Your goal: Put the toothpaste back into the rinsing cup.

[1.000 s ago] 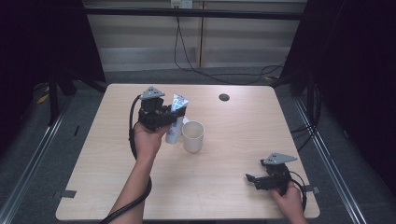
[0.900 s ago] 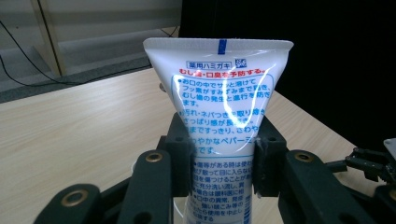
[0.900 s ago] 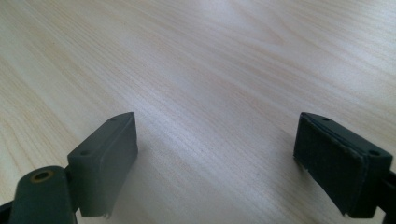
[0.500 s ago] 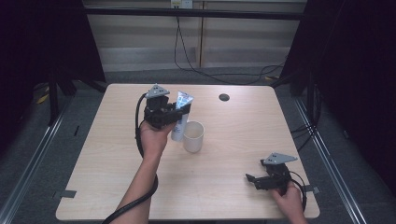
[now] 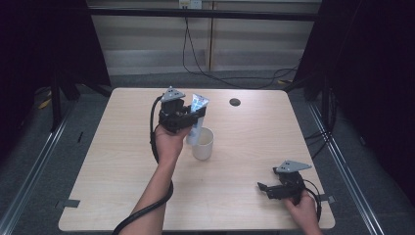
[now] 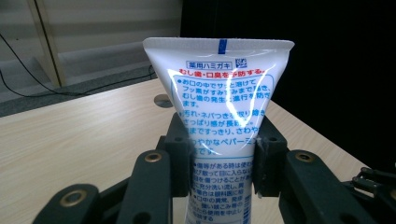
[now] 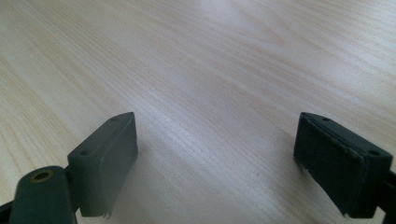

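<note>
The left gripper (image 5: 195, 115) holds a toothpaste tube (image 5: 196, 120) pinched between its two pads, which press on the tube's flat sides about halfway along its length. In the left gripper view the tube (image 6: 219, 130) stands between the jaws, the crimped flat end topmost and the printed face turned toward the camera. The mid-body grip appears chosen to keep the tube stiff and steerable, with its lower part free beyond the pads.

The tube's long axis runs close to vertical, leaning slightly. The crimped end points up and a little away from the person; the cap end, hidden below the pads, would point down. A white cup (image 5: 202, 143) stands just below and beside the gripper, its mouth open upward, and the tube's lower end sits at or just over the cup's near rim; whether it has entered the cup cannot be told. In my judgement the tube is being lined up to drop cap-first into the cup, which explains the upright hold.

The right gripper (image 5: 265, 189) rests well apart from the left one, near the person's edge of the wooden table (image 5: 303, 137). Its jaws are spread wide, with bare tabletop (image 7: 210, 70) between them; it holds nothing.

A small dark round mark (image 5: 235, 102) lies on the table beyond the left gripper, clear of the work.
</note>
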